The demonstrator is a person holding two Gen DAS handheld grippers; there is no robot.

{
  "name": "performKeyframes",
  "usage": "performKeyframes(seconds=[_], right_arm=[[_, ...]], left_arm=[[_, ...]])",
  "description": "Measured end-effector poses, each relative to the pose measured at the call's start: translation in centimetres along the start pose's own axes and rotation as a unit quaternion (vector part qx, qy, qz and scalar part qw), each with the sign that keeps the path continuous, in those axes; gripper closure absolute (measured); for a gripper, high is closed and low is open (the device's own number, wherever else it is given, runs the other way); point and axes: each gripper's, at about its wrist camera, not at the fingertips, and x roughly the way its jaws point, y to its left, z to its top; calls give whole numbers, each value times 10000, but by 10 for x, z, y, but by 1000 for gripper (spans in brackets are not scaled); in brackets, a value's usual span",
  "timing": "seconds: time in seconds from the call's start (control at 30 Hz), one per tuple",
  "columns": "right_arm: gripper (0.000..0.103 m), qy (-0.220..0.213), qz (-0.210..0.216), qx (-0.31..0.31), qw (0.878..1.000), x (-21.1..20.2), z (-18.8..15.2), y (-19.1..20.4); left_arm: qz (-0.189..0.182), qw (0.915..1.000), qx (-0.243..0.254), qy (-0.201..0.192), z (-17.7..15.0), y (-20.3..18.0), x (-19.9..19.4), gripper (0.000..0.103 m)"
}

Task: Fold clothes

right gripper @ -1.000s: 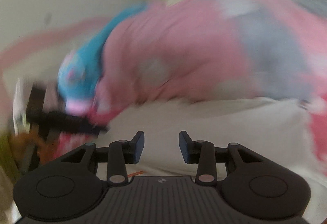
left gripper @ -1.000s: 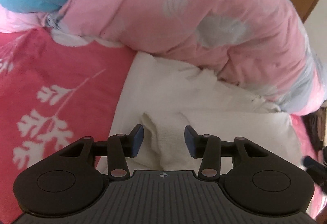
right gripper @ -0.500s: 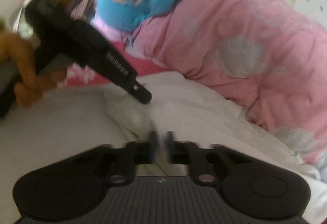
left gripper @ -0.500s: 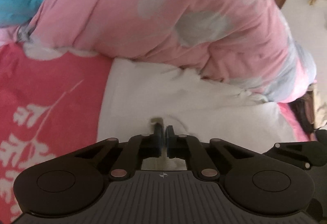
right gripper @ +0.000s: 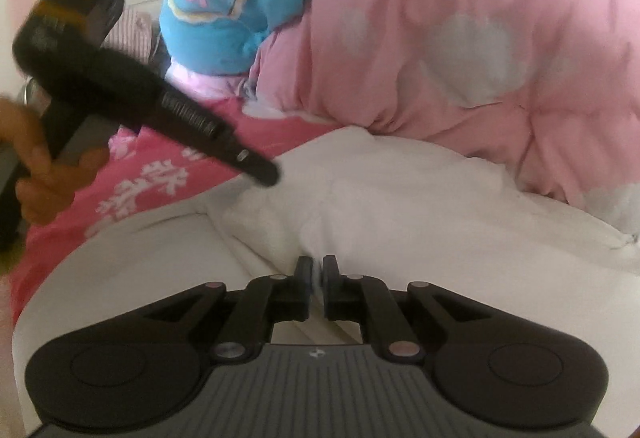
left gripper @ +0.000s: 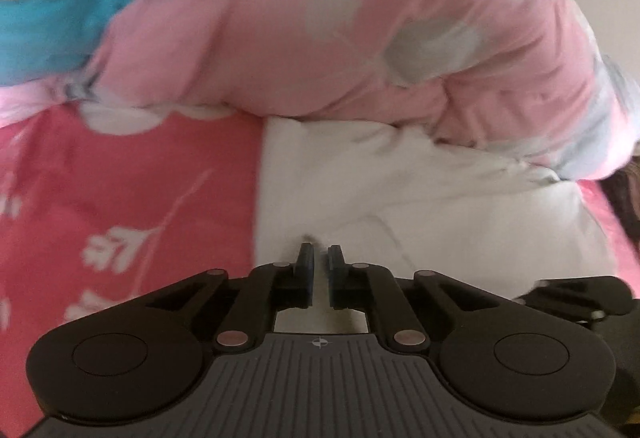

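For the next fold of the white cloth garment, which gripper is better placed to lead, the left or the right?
Probably the right gripper: it pinches a raised ridge of the white cloth garment, with loose cloth ahead to carry over. The left gripper is shut on flatter cloth near the edge by the pink patterned bedsheet.

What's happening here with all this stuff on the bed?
A person is folding a white garment spread on a pink patterned bedsheet, using a handheld gripper in each hand. The left gripper and the right gripper each pinch a bit of the white fabric near its edge. A bunched pink quilt and a blue cushion lie behind.
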Motion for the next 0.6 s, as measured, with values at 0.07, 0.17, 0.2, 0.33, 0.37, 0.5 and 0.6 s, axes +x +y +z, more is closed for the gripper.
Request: performKeyframes(seconds=[0.07, 0.17, 0.2, 0.33, 0.37, 0.5, 0.6], right_arm=[[80, -190, 134, 281, 9993, -14, -1, -6], [68, -589, 256, 906, 9938, -53, -8, -23], [68, -717, 296, 1153, 9903, -69, -12, -31], [68, -1065, -10, 2097, 9719, -131, -31, -82], [68, -1113, -197, 2294, 9667, -144, -35, -99], [70, -1079, -1004, 3184, 9364, -174, -45, -194], [77, -708, -1168, 3868, 9120, -163, -53, -268]], left_arm=[[134, 9994, -35, -302, 1, -3, -9, 95], [-129, 9984, 8, -547, 3, -20, -11, 91], [-319, 9982, 67, -511, 2, -29, -7, 90], [-634, 9966, 507, -125, -13, -65, 22, 88], [-570, 9967, 568, -37, -18, -70, 29, 88], [-418, 9985, 356, 32, -33, -68, 36, 87], [-331, 9989, 344, -32, -38, -69, 34, 87]])
